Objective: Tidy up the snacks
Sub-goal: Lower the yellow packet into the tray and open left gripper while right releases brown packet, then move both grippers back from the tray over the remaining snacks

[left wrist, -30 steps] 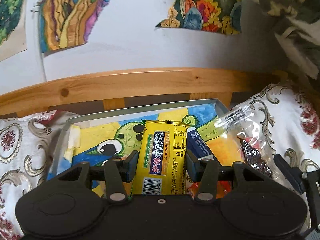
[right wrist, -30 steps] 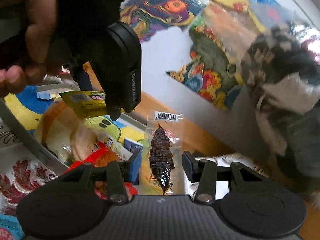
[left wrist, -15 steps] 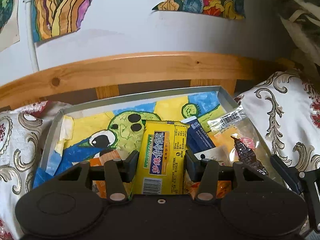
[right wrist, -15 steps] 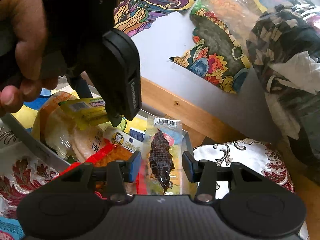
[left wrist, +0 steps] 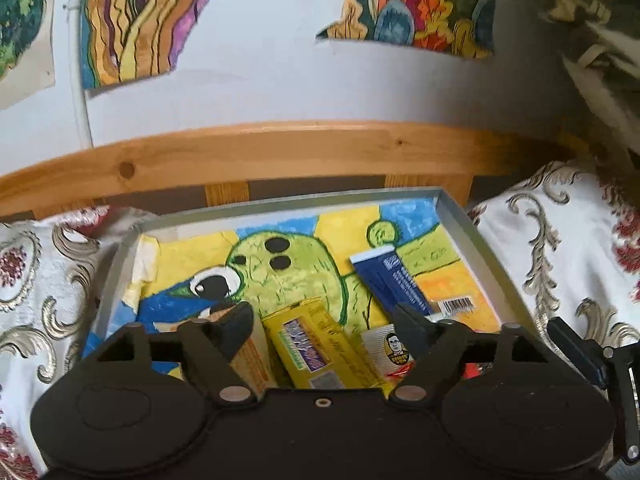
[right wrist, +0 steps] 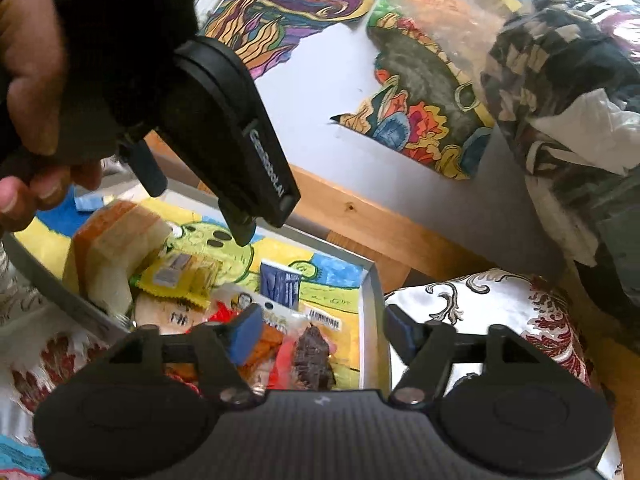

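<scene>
Two grippers are being held over one grey tray (left wrist: 472,240), and neither is gripping anything. The left gripper (left wrist: 324,320) is being held with its fingers spread wide, and the yellow packet (left wrist: 320,348) is lying loose in the tray between them, touching neither finger; judging by this, it is being left there as a sorted snack. The right gripper (right wrist: 320,328) is likewise being held wide open, with the clear pouch of dark dried snack (right wrist: 312,354) lying flat in the tray between its fingers, just inside the tray wall (right wrist: 370,320). A dark blue packet (left wrist: 392,280) is lying beyond the left gripper's right finger, and a packet with a printed face (left wrist: 390,350) is lying just inside that finger. Snacks are apparently being gathered in the tray so that they stay together. Much is being hidden: the near ends of the packets are being covered by both gripper bodies, the printing is too blurred to be read, and the orange-and-white package (right wrist: 116,248) is hard to identify.
</scene>
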The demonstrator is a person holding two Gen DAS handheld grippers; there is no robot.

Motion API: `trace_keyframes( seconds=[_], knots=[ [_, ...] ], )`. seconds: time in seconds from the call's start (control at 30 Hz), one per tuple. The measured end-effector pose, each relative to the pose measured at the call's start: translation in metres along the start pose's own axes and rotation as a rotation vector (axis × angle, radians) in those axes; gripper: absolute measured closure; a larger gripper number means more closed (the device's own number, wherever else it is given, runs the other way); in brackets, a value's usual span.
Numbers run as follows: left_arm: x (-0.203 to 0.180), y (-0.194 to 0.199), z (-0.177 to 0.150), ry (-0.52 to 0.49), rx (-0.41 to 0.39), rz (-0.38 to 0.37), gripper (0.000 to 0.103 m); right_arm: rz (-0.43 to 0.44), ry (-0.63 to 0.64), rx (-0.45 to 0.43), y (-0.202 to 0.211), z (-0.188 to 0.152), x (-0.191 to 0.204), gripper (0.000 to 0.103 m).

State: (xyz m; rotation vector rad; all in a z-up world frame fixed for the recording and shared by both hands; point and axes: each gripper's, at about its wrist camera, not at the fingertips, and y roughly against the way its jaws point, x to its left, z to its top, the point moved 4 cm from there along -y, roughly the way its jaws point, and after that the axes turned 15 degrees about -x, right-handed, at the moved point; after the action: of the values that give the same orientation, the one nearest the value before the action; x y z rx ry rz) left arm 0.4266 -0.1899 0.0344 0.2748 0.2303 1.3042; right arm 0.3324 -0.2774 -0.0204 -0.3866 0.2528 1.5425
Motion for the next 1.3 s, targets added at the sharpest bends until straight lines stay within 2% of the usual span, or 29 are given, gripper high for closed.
trace_keyframes(
  seconds=[0.07, 0.2, 0.47, 0.73, 1.3],
  knots=[
    [0.001, 0.008, 0.005, -0.004, -0.016, 0.004, 0.014, -0.008, -0.013, -0.011, 0.005, 0.005, -0.003, 0.018],
    [0.008, 0.029, 0.013, -0.003, -0.058, 0.026, 0.003, -0.022, -0.043, -0.036, 0.017, 0.018, -0.009, 0.011],
    [0.022, 0.086, 0.021, 0.050, -0.138, 0.054, 0.001, -0.045, -0.143, -0.080, 0.051, 0.049, -0.028, 0.001],
    [0.039, 0.144, 0.013, 0.100, -0.172, 0.085, 0.001, 0.001, -0.239, -0.047, 0.084, 0.067, -0.030, 0.000],
    [0.069, 0.241, -0.031, 0.101, -0.188, 0.162, 0.001, 0.122, -0.350, 0.021, 0.148, 0.088, -0.006, 0.000]
  ],
)
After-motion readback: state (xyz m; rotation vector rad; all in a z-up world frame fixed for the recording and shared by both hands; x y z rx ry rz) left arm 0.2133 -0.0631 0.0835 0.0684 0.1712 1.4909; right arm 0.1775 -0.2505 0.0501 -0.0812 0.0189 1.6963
